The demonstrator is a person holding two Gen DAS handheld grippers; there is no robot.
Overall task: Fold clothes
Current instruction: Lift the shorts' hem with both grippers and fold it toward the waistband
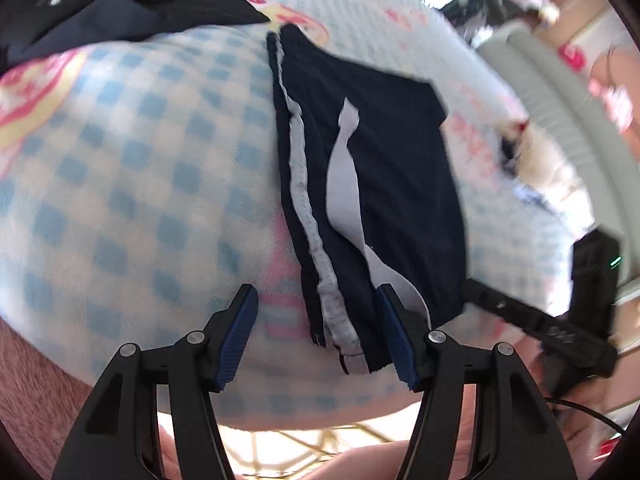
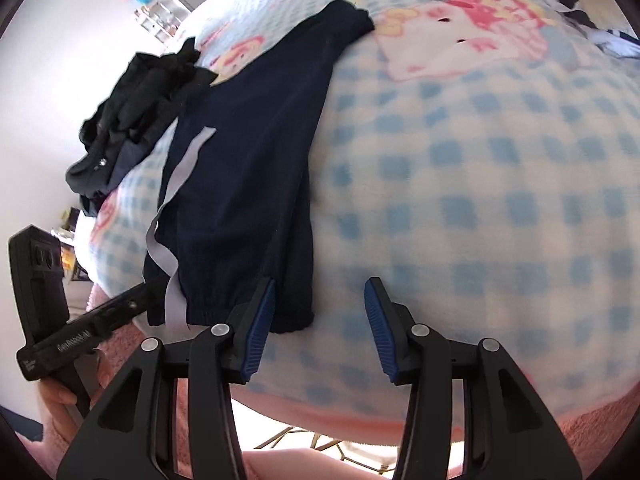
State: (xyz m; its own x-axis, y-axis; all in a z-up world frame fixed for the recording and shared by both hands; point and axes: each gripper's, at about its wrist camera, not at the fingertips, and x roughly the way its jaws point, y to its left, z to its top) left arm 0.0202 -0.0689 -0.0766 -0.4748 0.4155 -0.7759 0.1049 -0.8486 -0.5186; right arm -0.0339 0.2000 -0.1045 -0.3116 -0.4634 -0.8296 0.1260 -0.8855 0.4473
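Navy trousers [image 1: 392, 168] with white side stripes lie folded lengthwise on a blue-and-white checked blanket [image 1: 140, 184]. My left gripper [image 1: 318, 300] is open, its jaws astride the near waistband end with the white-edged seam between them. In the right wrist view the same trousers [image 2: 248, 152] stretch away to the upper right, elastic end nearest. My right gripper [image 2: 320, 300] is open and empty, its left finger [image 2: 260, 320] over the trousers' near corner, its right finger over bare blanket. The left gripper's body [image 2: 80, 328] shows at the lower left there.
A heap of dark clothes [image 2: 136, 92] lies at the blanket's far left edge, also seen at the top left in the left wrist view [image 1: 100, 4]. More dark and white garments [image 2: 580, 12] sit at the far right corner. The right gripper's body [image 1: 560, 312] shows right of the trousers. The blanket's near edge is pink.
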